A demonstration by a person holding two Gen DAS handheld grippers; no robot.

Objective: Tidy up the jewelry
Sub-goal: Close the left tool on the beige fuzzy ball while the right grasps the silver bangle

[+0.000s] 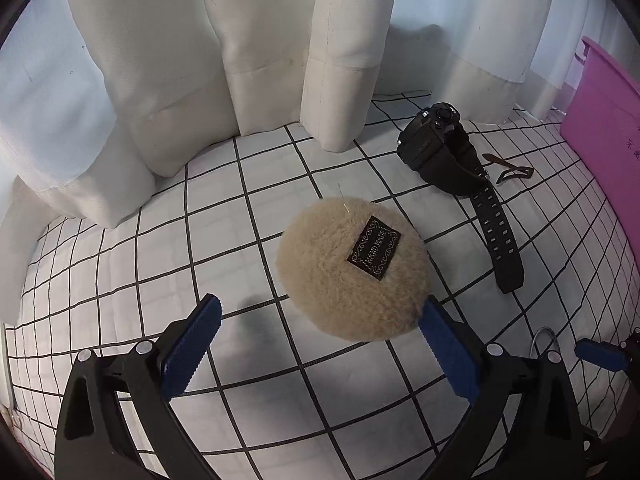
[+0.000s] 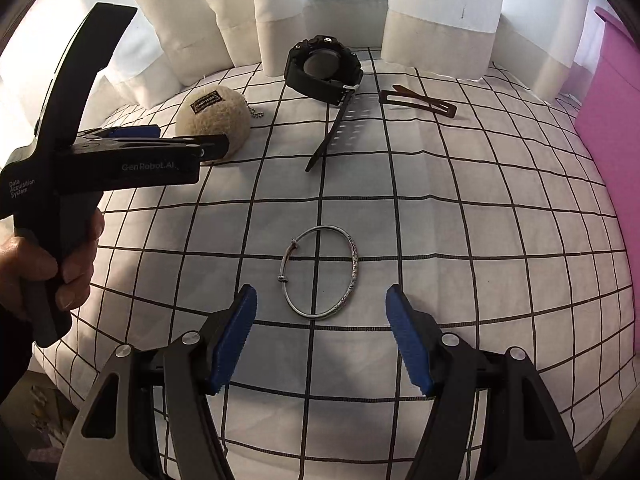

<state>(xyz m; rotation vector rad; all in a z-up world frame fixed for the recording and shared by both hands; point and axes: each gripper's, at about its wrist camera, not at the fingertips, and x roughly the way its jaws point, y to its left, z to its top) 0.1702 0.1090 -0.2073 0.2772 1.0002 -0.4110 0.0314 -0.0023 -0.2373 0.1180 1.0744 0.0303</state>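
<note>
A beige fuzzy round pouch (image 1: pixel 354 270) with a black label lies on the checked cloth, just beyond my open, empty left gripper (image 1: pixel 320 344); its right fingertip (image 1: pixel 434 322) is at the pouch's edge. The pouch also shows in the right wrist view (image 2: pixel 216 118), with the left gripper (image 2: pixel 160 140) beside it. A silver bangle (image 2: pixel 320 274) lies just ahead of my open, empty right gripper (image 2: pixel 322 332). A black watch (image 2: pixel 324 70) and a brown hair clip (image 2: pixel 420 100) lie farther back. The watch (image 1: pixel 452 160) and clip (image 1: pixel 514 168) also show in the left wrist view.
A pink box (image 2: pixel 612 100) stands at the right edge of the table, also in the left wrist view (image 1: pixel 600 120). White curtains (image 1: pixel 260 60) hang along the back. The checked tablecloth (image 2: pixel 480 220) drops off at the front and left edges.
</note>
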